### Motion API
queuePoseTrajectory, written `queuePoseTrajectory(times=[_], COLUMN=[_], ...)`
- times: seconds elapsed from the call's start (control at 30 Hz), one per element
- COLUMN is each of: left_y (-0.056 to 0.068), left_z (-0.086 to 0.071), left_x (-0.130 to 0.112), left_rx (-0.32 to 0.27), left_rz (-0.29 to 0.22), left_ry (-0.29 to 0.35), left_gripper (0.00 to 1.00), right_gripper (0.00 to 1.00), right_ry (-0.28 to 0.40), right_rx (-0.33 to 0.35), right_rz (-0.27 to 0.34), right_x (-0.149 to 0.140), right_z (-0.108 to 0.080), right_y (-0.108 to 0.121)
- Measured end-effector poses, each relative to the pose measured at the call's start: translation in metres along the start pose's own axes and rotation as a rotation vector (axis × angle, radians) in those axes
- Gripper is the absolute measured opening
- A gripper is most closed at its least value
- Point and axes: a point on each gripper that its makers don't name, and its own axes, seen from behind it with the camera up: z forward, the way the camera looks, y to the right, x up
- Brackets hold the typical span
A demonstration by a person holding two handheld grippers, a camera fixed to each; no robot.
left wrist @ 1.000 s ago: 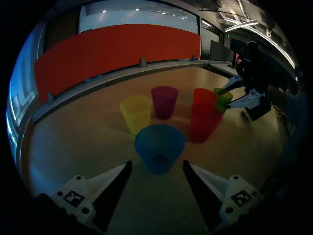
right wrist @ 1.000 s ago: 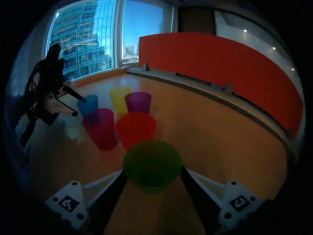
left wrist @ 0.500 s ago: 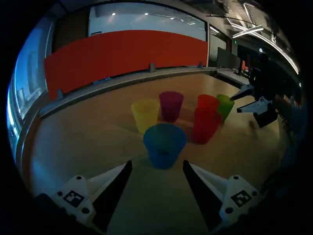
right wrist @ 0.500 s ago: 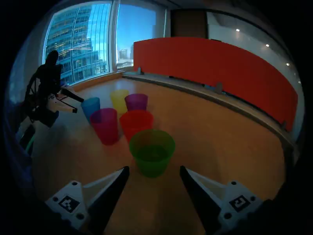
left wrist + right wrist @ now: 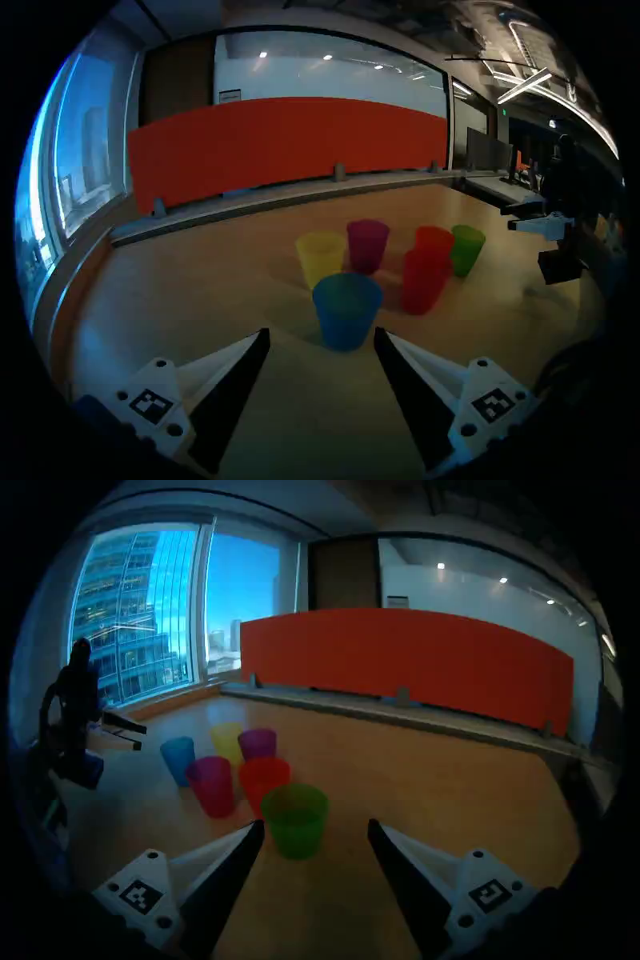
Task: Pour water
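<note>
Six coloured plastic cups stand in a cluster on the wooden table. In the left gripper view the blue cup is nearest, just beyond my open left gripper. Behind it stand a yellow cup, a purple cup, two red cups and a green cup. In the right gripper view the green cup stands upright just ahead of my open right gripper, clear of its fingers. Whether any cup holds water I cannot tell.
An orange partition runs along the table's far edge. Tall windows are at the left of the right gripper view. The right gripper and the hand holding it are at the table's right; the left gripper is at the far left.
Both grippers have drawn back and risen away from the cups. The blue and green cups stay standing on the table, now farther from the fingers.
</note>
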Motion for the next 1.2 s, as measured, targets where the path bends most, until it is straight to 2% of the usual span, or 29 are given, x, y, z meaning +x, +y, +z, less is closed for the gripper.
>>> queuePoseTrajectory(times=[0.2,0.53,0.7,0.87,1.07,1.2], left_y=[-0.002,-0.010,-0.013,-0.019,-0.025,-0.028], left_z=[-0.011,-0.028,-0.038,-0.046,-0.055,-0.058], left_x=[0.010,0.040,0.053,0.063,0.077,0.083], left_rx=[0.049,0.140,0.180,0.238,0.288,0.314], left_rz=[-0.017,-0.046,-0.063,-0.082,-0.111,-0.114], left_ry=[0.064,0.202,0.274,0.337,0.416,0.447], left_gripper=[0.96,0.96,0.96,0.96,0.96,0.96], right_gripper=[1.00,1.00,1.00,1.00,1.00,1.00], right_ry=[0.102,0.238,0.280,0.321,0.370,0.388], right_rx=[-0.070,-0.243,-0.328,-0.425,-0.515,-0.550], right_rz=[0.003,0.025,0.026,-0.004,-0.038,-0.042], right_x=[0.025,0.051,0.057,0.064,0.075,0.079], right_z=[-0.010,-0.027,-0.037,-0.045,-0.053,-0.054], right_y=[0.007,0.030,0.041,0.050,0.050,0.048])
